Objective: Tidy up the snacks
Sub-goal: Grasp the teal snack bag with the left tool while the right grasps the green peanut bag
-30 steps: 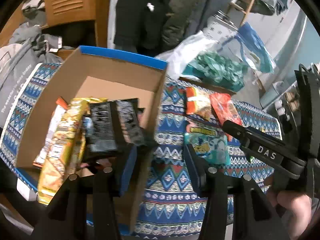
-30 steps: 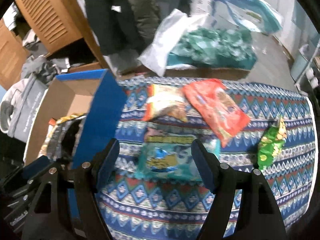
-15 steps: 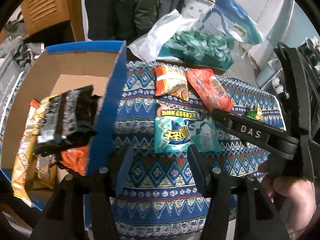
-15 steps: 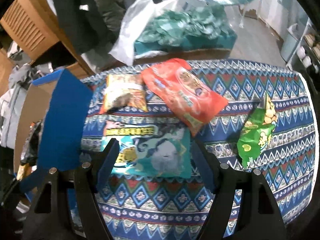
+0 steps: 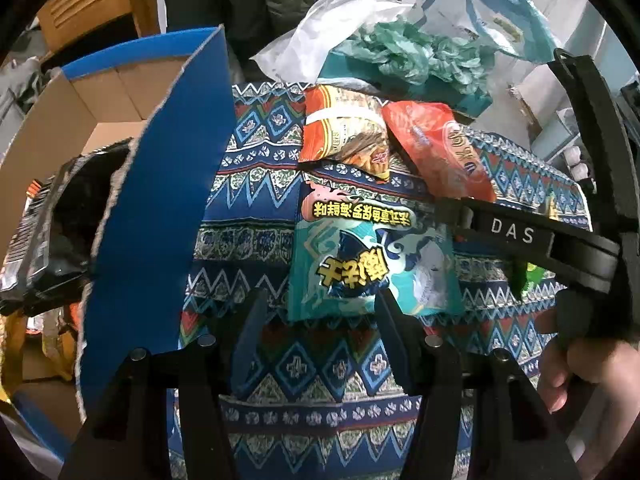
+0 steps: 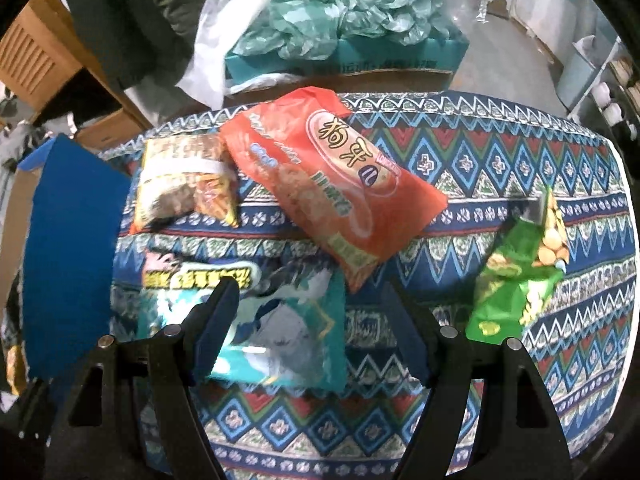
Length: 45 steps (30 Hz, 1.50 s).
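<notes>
A teal snack bag (image 5: 372,252) (image 6: 276,320) lies on the patterned tablecloth (image 6: 500,160). Behind it lie a striped orange-and-white bag (image 5: 344,132) (image 6: 184,176) and a red-orange bag (image 5: 440,152) (image 6: 332,184). A green bag (image 6: 516,272) lies to the right. The cardboard box with blue outer walls (image 5: 156,216) (image 6: 68,248) stands at the left and holds black and yellow packets (image 5: 44,236). My left gripper (image 5: 320,312) is open and empty, just short of the teal bag. My right gripper (image 6: 312,300) is open and empty over the teal bag's right half.
A teal box full of green crumpled plastic (image 6: 344,20) and a white plastic bag (image 6: 224,28) sit behind the table. Dark jackets (image 5: 256,0) hang at the back. Wooden furniture (image 6: 36,60) stands at the far left. The right gripper's body (image 5: 532,240) crosses the left wrist view.
Both grippers have swung right, away from the box, and moved closer to the bags on the cloth. The teal bag now lies right in front of both. Both stay open.
</notes>
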Available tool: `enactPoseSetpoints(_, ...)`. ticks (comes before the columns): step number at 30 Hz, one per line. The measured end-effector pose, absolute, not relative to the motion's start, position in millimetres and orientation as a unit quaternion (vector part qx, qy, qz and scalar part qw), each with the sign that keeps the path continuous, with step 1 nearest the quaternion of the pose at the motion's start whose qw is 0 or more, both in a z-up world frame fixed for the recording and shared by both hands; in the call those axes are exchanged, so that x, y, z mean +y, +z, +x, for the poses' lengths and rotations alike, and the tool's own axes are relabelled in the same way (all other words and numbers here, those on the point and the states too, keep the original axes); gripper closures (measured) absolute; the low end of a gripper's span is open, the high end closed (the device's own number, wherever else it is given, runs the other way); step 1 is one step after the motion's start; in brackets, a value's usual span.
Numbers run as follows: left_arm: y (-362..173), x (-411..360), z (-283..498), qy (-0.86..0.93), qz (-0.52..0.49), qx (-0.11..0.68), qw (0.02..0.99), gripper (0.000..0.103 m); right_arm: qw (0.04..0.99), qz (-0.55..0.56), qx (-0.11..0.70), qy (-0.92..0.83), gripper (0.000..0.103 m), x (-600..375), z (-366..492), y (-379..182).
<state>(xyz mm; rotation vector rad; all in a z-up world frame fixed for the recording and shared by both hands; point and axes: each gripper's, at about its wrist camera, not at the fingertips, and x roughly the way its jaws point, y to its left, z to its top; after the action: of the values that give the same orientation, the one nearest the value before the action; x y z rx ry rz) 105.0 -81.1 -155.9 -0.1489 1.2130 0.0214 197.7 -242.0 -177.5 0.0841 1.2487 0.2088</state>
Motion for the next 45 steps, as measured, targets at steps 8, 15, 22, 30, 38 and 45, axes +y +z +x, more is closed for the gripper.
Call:
enactPoseSetpoints(8,-174.0,-81.2,116.4,0.024,-0.066,0.576,0.814,0.046,0.803,0.034,0.590,0.080,0.028,-236.5,221.1,-202.0)
enactPoseSetpoints(15,-182.9,-77.9,123.6,0.026,-0.062,0.581,0.811,0.046,0.801,0.004,0.594,0.070,0.027,-229.5,228.8,-217.0)
enactPoseSetpoints(22,-184.8,-72.9,123.0,0.028,-0.067,0.582,0.810,0.046,0.788,-0.012,0.612,0.067,0.027,-236.2,211.4,-221.4)
enactPoseSetpoints(30,-181.2,-77.3,111.7,0.022,-0.058,0.588,0.807,0.046,0.773,-0.018,0.632,0.058,0.027,-250.6,169.7,-224.5)
enactPoseSetpoints(38,-177.6,-85.7,98.1,0.010,-0.075,0.600,0.796,0.046,0.758,-0.008,0.647,0.078,0.027,-255.4,127.0,-229.7)
enactPoseSetpoints(45,-172.1,-91.0,91.8,0.012,-0.084,0.600,0.796,0.036,0.756,-0.004,0.647,0.096,0.027,-256.9,103.6,-227.8)
